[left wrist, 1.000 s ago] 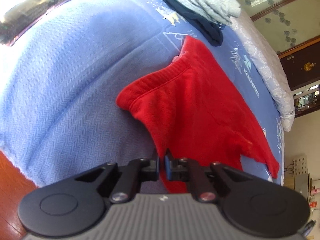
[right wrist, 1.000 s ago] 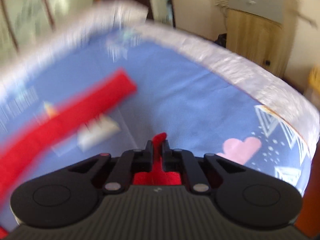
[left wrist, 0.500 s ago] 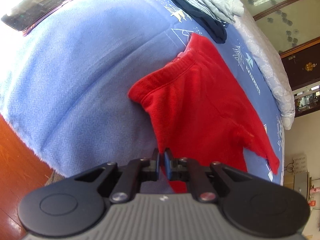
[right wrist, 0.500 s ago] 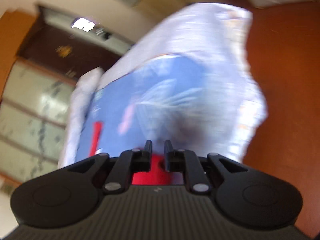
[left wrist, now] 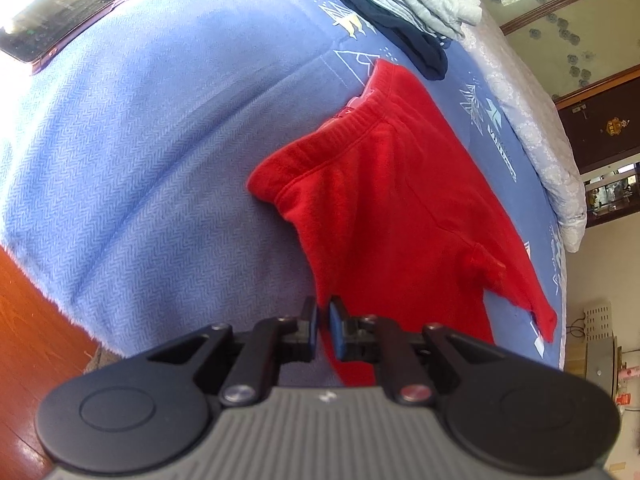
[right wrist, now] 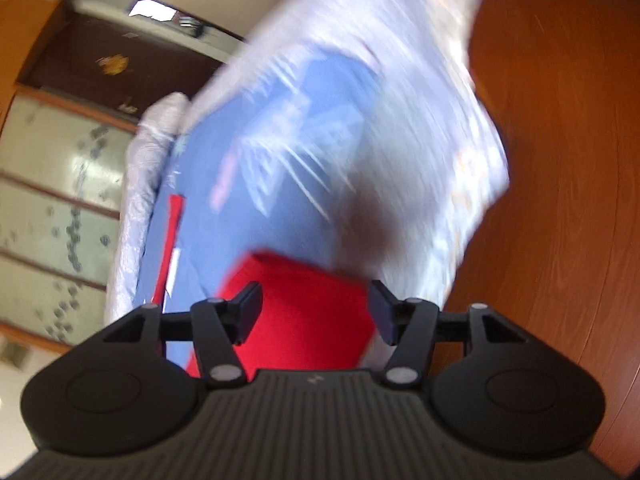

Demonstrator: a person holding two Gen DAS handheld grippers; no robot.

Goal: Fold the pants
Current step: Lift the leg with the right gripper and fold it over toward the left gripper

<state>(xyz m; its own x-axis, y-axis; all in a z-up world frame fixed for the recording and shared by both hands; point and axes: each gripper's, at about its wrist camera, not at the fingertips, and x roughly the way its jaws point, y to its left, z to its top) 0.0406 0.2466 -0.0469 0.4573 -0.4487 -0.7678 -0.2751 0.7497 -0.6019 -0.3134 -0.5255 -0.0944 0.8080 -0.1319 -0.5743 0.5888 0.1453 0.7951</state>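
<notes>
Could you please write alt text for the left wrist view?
The left tongs are shut on the near edge of red pants spread on a blue bedspread. Folded grey and navy clothes lie beyond; a phone lies far left.

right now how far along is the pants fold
Early. The red pants lie doubled over on the blue bedspread. The left hand-held gripper pinches their near edge; the right hand-held gripper is opening above red cloth, gripping nothing. Further folds and smoothing remain.
</notes>
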